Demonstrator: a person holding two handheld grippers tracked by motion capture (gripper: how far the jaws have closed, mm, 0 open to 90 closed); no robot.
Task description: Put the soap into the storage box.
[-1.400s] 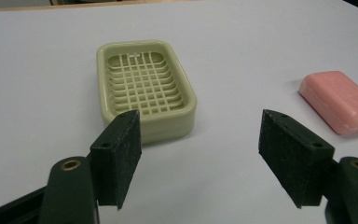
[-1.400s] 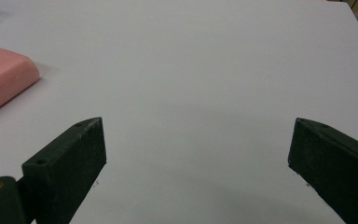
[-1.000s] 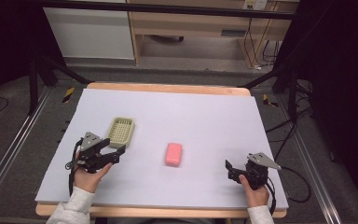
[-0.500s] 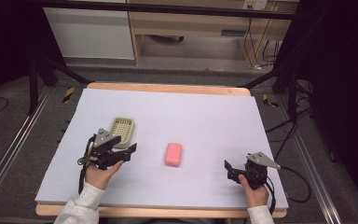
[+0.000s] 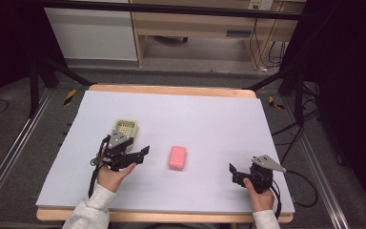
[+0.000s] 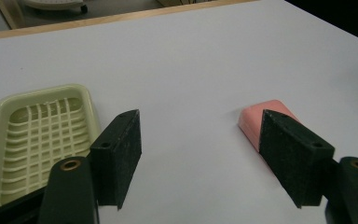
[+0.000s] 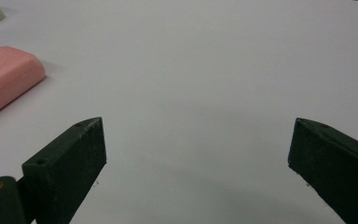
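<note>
- Landmark: the soap [image 5: 177, 157], 1 pink bar lying flat on the mat [image 5: 209, 119], roughly at the middle of the mat's near half.
- Right claw [image 5: 232, 169]: nearest the person, to the right of the soap and well apart from it, close to the mat's near edge. In the right gripper view its 2 jaws stand wide apart with bare mat between them; it holds and touches nothing. The soap lies off to the upper left in that view, clear of the jaws.
- Left claw [image 5: 145, 151]: just left of the soap, tips pointing toward it, with a small gap left. In the left gripper view its 2 jaws stand about half open with bare mat between; nothing is gripped. The right-hand jaw in that view overlaps the soap's near corner; I cannot tell if it touches.
- Dish [image 5: 126, 128]: 1 pale green soap dish with a slatted grid, left of the soap and a little farther back, partly hidden behind the left claw; empty.
- Count: 2 claws, 2 hands, 1 soap, 1 dish, 1 mat.
- Room: beyond the soap the mat is bare up to its far edge, where a wooden table [image 5: 171, 89] strip shows. Right of the soap the mat is open out to its right edge, save for the right claw.
</note>
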